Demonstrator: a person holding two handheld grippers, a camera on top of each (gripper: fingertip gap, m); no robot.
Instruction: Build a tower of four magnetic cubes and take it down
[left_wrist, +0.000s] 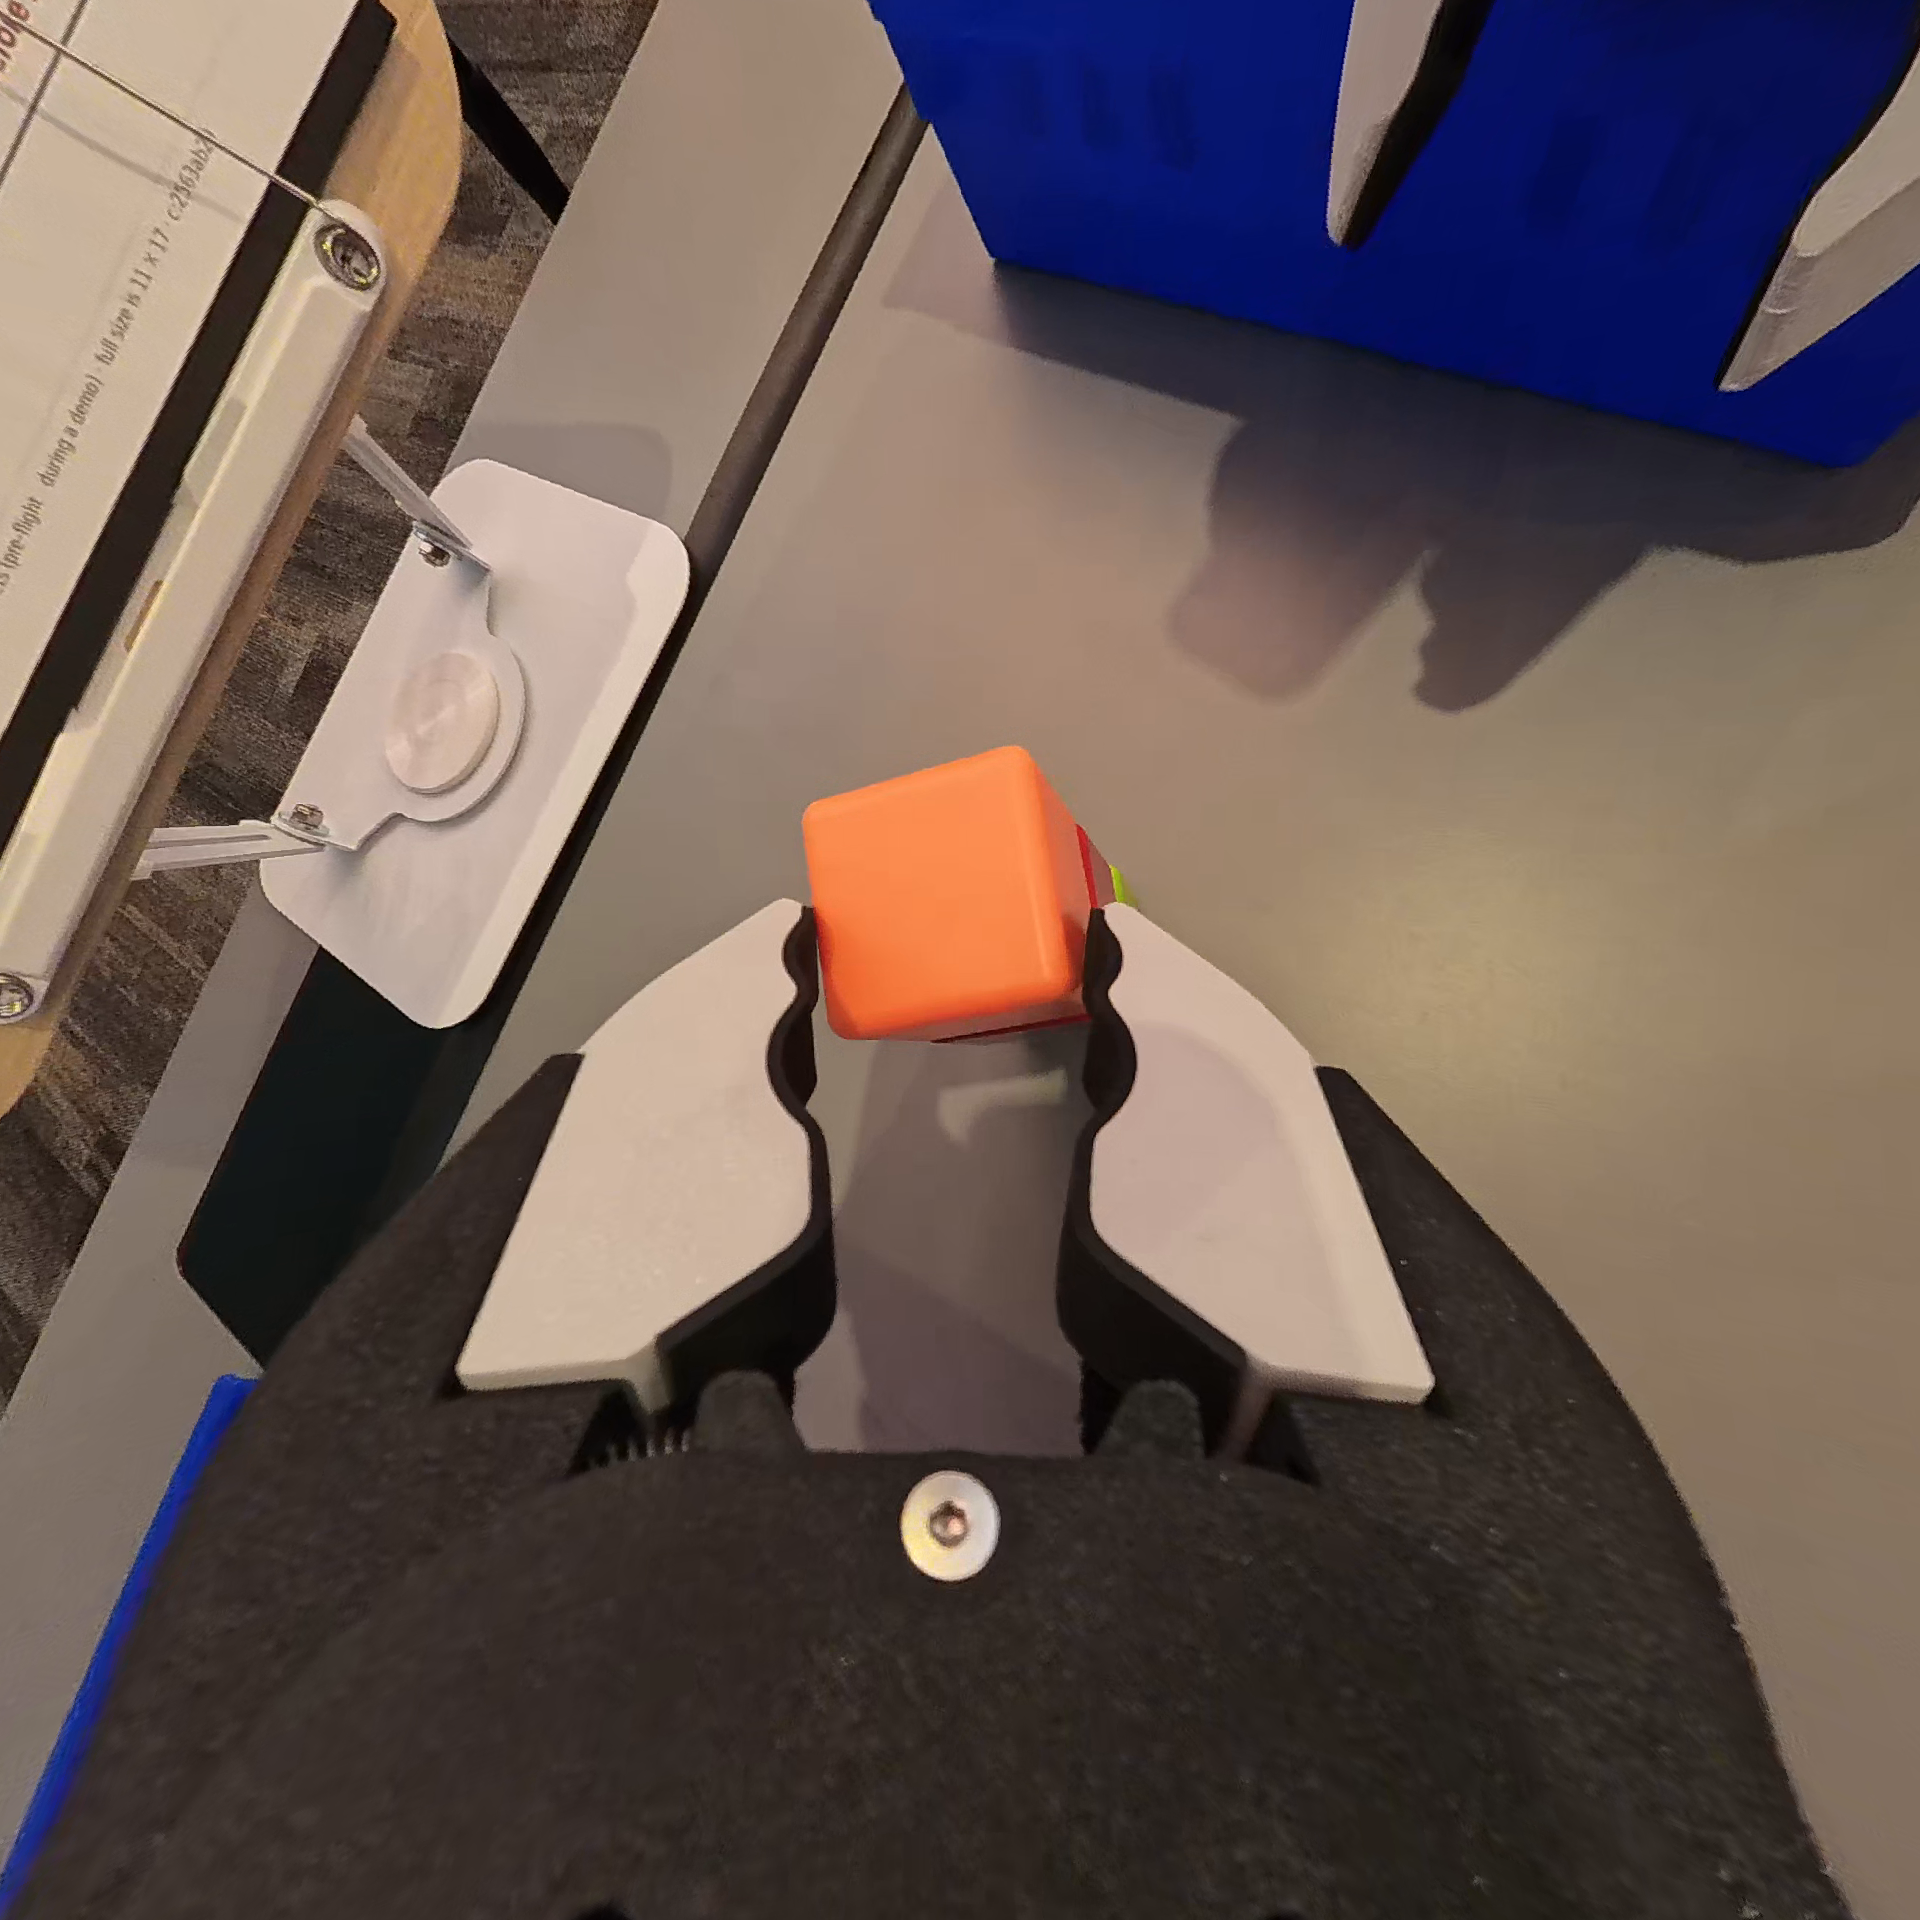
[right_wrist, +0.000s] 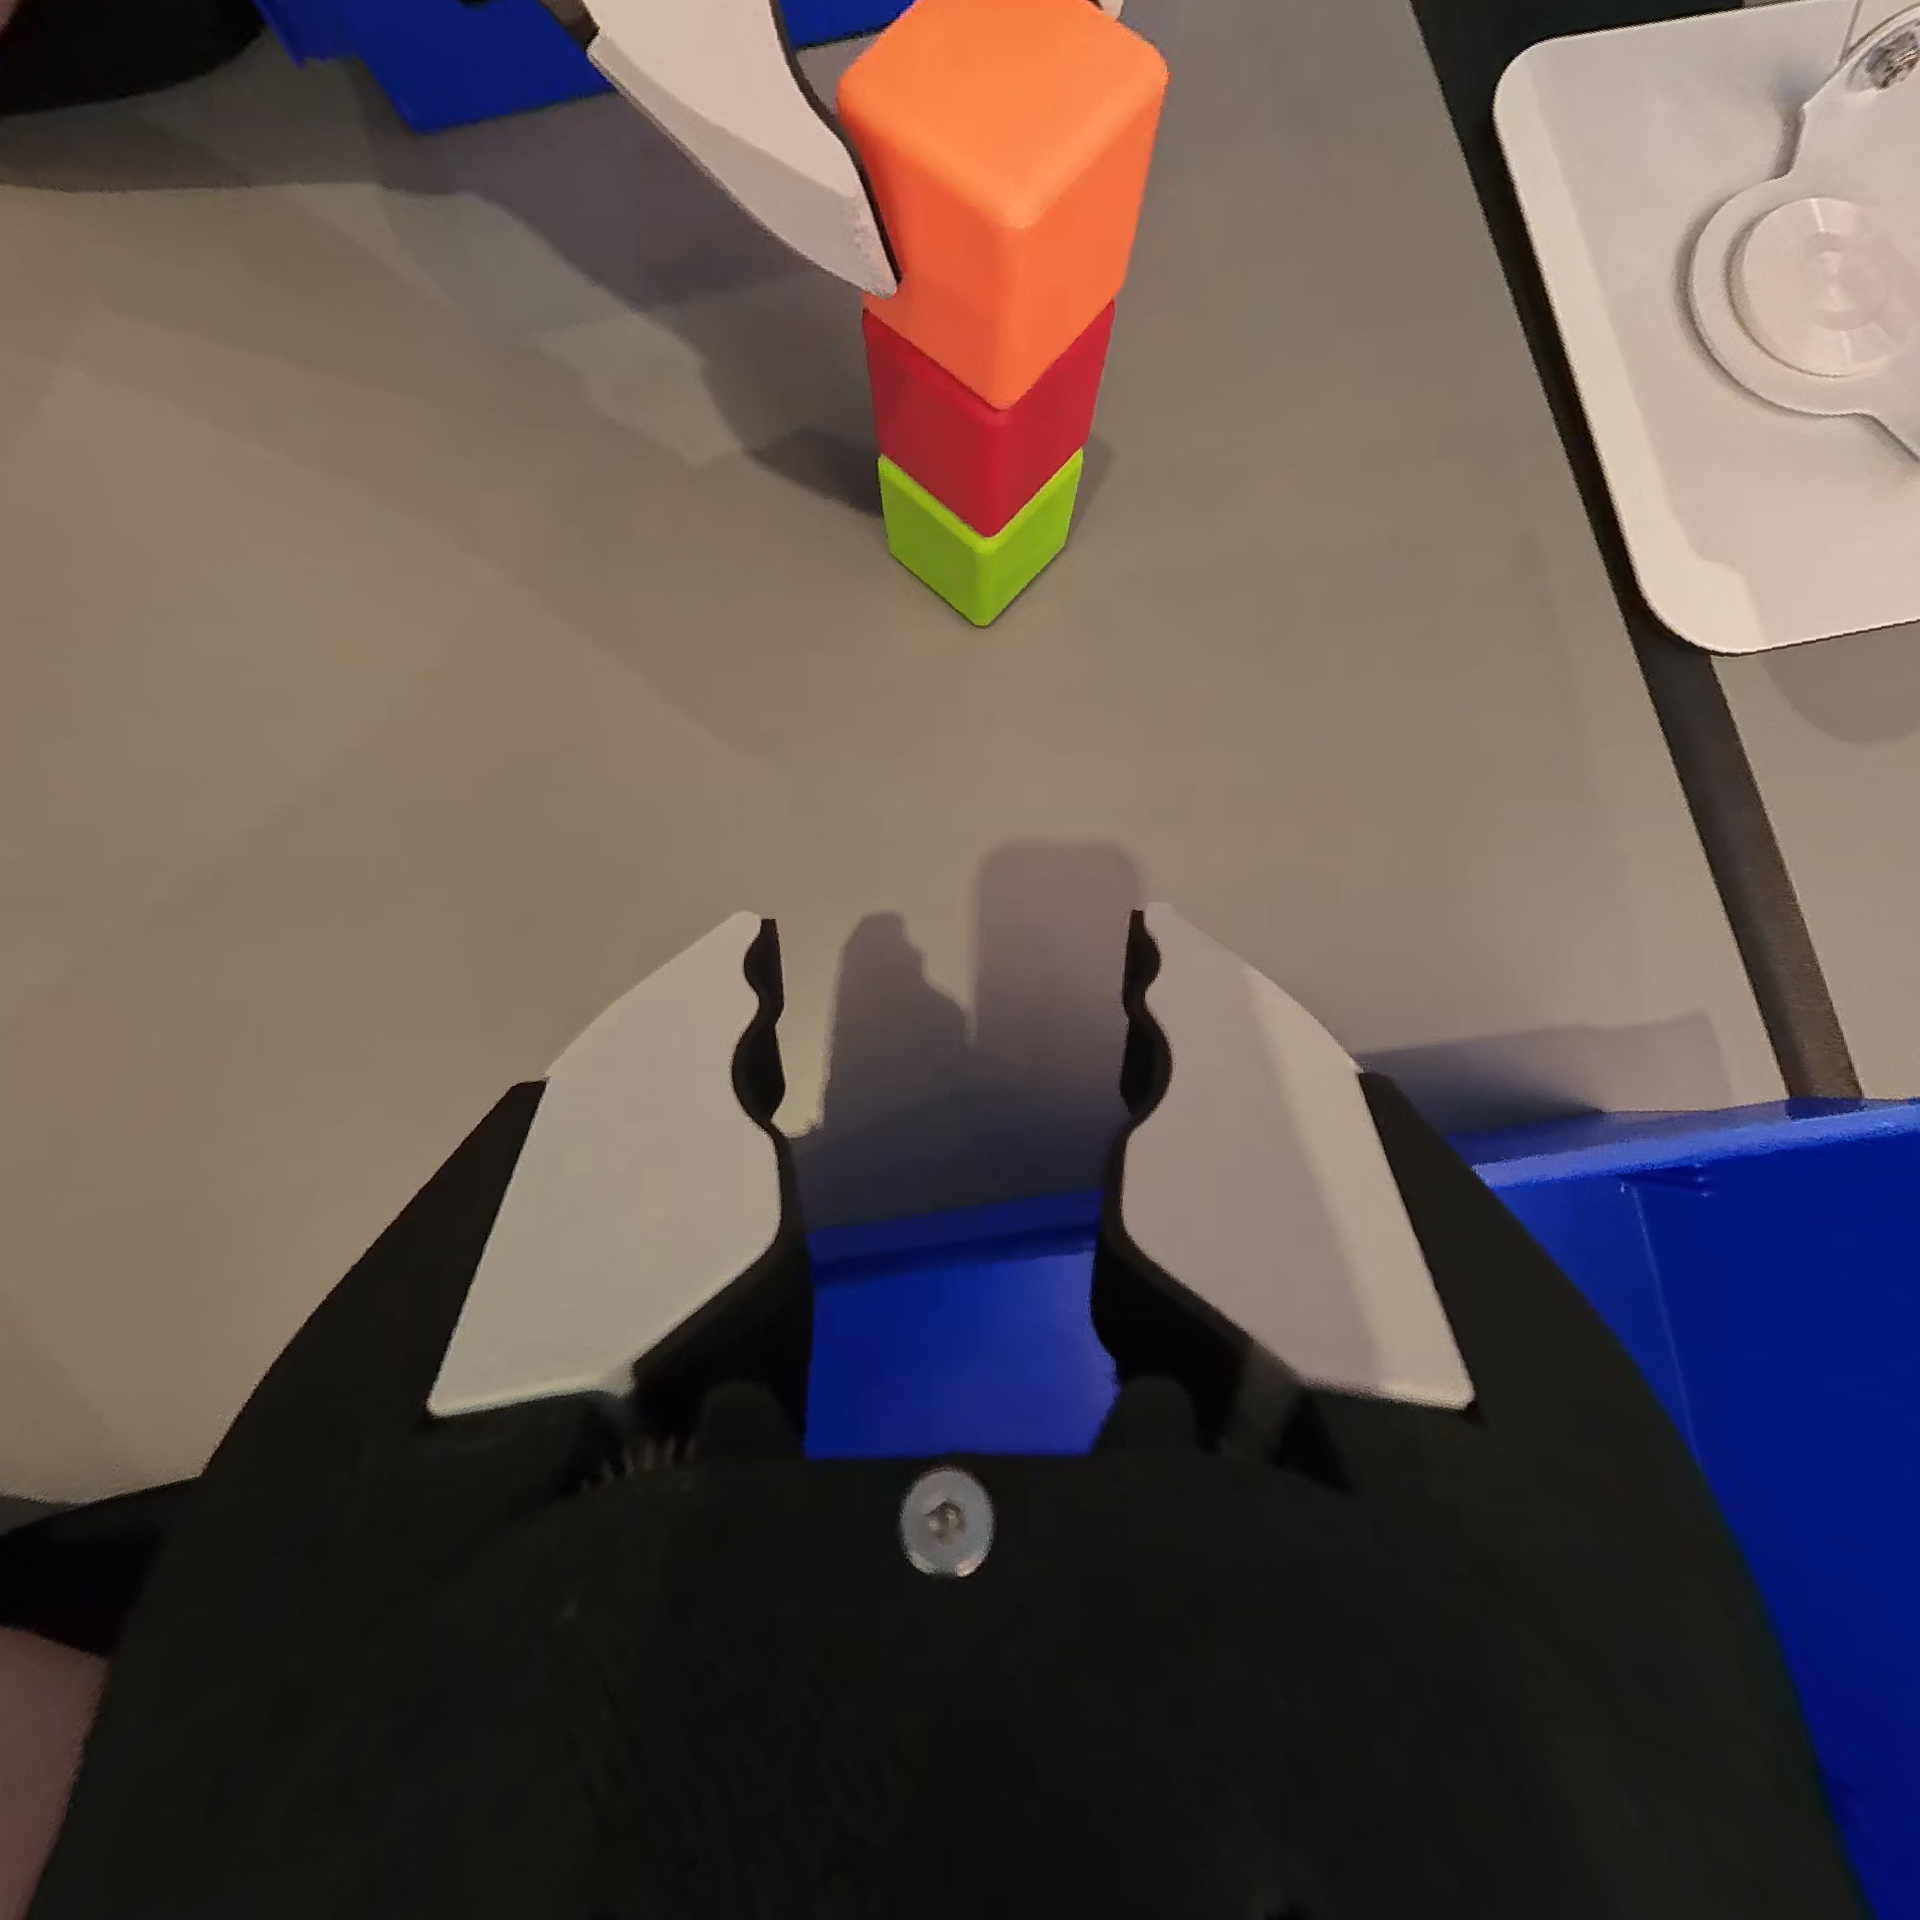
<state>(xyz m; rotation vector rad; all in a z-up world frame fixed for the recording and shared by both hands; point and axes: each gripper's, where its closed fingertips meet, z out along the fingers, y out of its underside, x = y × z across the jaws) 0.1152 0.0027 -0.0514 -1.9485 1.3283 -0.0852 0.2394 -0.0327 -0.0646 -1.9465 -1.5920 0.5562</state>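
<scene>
- Left wrist view: the left gripper (left_wrist: 951, 940) has both fingertips pressed on the sides of the orange cube (left_wrist: 935, 894), which tops an upright stack.
- Under it sit the red cube (right_wrist: 982, 436) and green cube (right_wrist: 977, 540) on the grey table (right_wrist: 416, 675).
- To the right, near the blue bin (right_wrist: 1662, 1299), the right gripper (right_wrist: 951, 961) hangs open and empty, well apart; the stack lies straight ahead, far side.
</scene>
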